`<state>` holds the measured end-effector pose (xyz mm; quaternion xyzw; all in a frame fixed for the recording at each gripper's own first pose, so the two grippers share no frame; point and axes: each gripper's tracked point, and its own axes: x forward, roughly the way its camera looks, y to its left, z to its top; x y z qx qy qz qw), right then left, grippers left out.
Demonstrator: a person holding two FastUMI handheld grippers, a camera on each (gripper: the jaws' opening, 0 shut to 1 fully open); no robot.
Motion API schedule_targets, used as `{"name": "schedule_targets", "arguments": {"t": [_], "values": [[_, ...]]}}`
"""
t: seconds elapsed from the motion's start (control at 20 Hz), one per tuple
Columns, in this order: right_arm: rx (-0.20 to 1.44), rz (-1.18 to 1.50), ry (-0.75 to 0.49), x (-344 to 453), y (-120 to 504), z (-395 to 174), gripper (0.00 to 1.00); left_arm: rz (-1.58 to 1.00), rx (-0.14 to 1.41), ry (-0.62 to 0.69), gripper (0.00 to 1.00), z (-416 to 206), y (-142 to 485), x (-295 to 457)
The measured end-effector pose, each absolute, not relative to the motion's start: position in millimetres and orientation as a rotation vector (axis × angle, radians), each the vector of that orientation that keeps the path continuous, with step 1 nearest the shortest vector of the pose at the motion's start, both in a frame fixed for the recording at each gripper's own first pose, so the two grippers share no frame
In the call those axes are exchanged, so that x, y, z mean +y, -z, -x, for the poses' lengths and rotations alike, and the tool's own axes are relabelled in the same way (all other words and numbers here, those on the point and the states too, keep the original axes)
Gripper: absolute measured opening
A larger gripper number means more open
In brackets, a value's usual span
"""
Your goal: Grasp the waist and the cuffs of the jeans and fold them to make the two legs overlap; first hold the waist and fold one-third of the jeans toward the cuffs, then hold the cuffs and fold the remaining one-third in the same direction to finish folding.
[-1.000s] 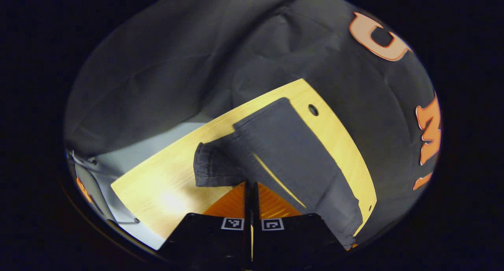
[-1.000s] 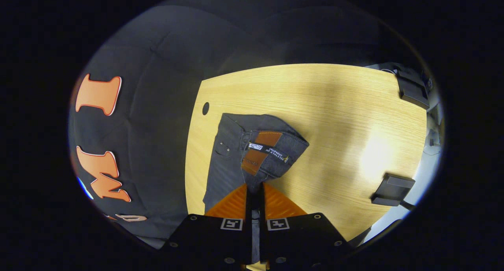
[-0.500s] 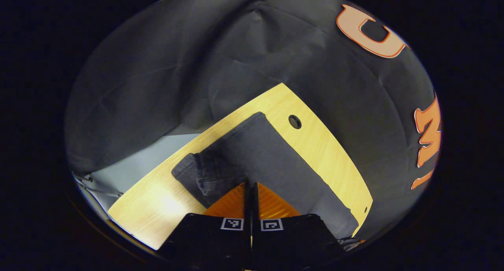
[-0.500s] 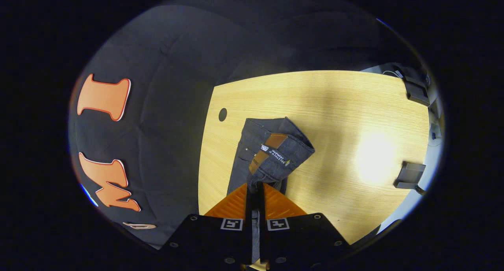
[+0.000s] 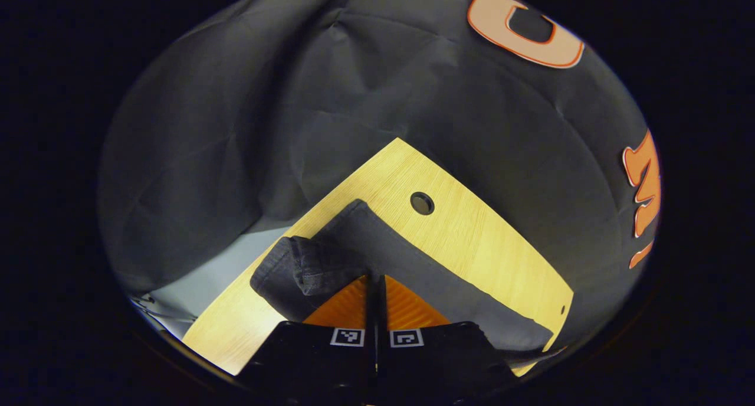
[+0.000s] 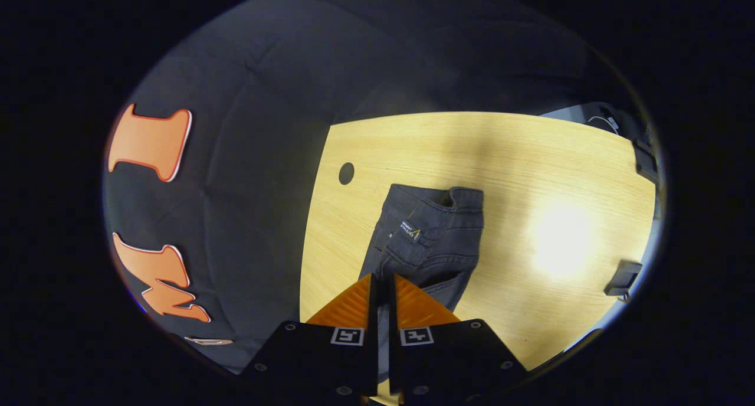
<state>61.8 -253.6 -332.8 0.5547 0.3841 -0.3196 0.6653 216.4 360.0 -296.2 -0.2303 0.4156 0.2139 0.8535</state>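
The dark jeans point(image 6: 427, 241) lie on the wooden table point(image 6: 531, 158) near its left edge, waist end farthest from the right gripper's camera, with a small tag point(image 6: 411, 231) by the back pocket whose writing is too small to read. A round hole point(image 6: 346, 173) sits just beyond the waist corner; bare tabletop spreads wide to the right. The right gripper point(image 6: 383, 285) is clenched on denim, seemingly pinching a fold. In the left gripper view, the left gripper point(image 5: 375, 282) is likewise clamped on the jeans point(image 5: 330, 258), the cuff bunched beside it.
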Motion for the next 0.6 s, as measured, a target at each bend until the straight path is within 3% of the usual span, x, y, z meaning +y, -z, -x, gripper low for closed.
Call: {"name": "schedule_targets", "arguments": {"t": [0.45, 0.5, 0.55, 0.6], "values": [[0.841, -1.347, 0.732, -274.5, 373.1, -128.9, 0.07, 0.456, 0.953, -0.507, 0.02, -250.4, 321.1, 354.6], [0.851, -1.337, 0.737, -274.7, 381.3, -128.4, 0.05, 0.445, 0.955, -0.52, 0.08, -249.2, 327.2, 358.2], [0.867, -1.316, 0.725, -272.3, 379.7, -122.0, 0.11, 0.464, 0.947, -0.512, 0.12, -252.3, 331.8, 356.6], [0.89, -1.285, 0.715, -270.2, 382.8, -115.0, 0.2, 0.477, 0.933, -0.51, 0.26, -253.4, 327.9, 354.3]]}}
